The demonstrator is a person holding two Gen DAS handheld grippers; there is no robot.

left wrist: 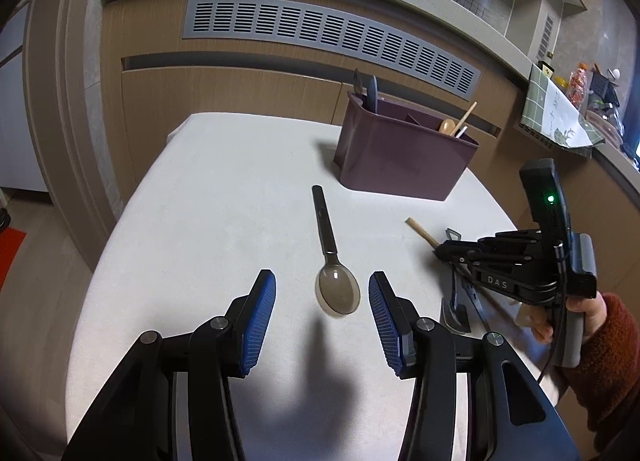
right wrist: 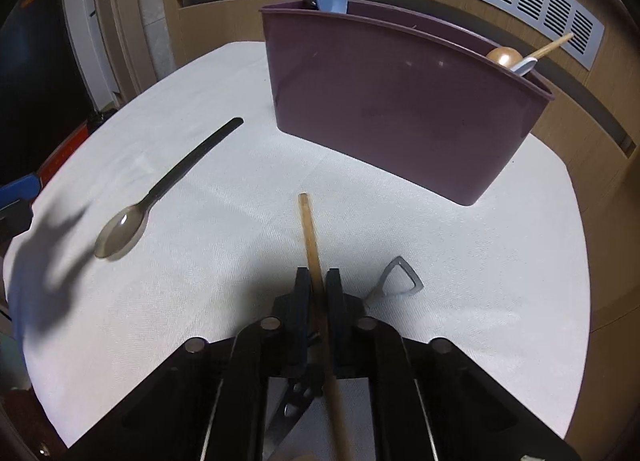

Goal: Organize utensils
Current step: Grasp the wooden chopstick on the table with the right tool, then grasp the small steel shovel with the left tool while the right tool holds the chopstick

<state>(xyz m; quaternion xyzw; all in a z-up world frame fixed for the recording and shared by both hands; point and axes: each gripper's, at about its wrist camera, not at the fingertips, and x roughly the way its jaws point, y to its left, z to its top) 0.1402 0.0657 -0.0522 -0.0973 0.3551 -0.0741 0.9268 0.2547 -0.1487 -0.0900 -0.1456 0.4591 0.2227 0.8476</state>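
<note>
A dark translucent spoon (left wrist: 332, 265) lies on the white table, bowl toward me; it also shows in the right wrist view (right wrist: 160, 197). My left gripper (left wrist: 322, 313) is open, its blue pads on either side of the spoon's bowl, above it. My right gripper (right wrist: 318, 289) is shut on a wooden utensil handle (right wrist: 310, 233), also seen in the left wrist view (left wrist: 420, 231). The purple utensil holder (right wrist: 384, 109) stands behind, with spoons and a wooden stick in it; it shows in the left wrist view too (left wrist: 404, 153).
A grey metal utensil with a triangular loop handle (right wrist: 396, 281) lies right of my right gripper. A dark metal tool (right wrist: 292, 409) lies beneath it. Wooden cabinet with a vent grille (left wrist: 328, 33) stands behind the white table (left wrist: 208, 221).
</note>
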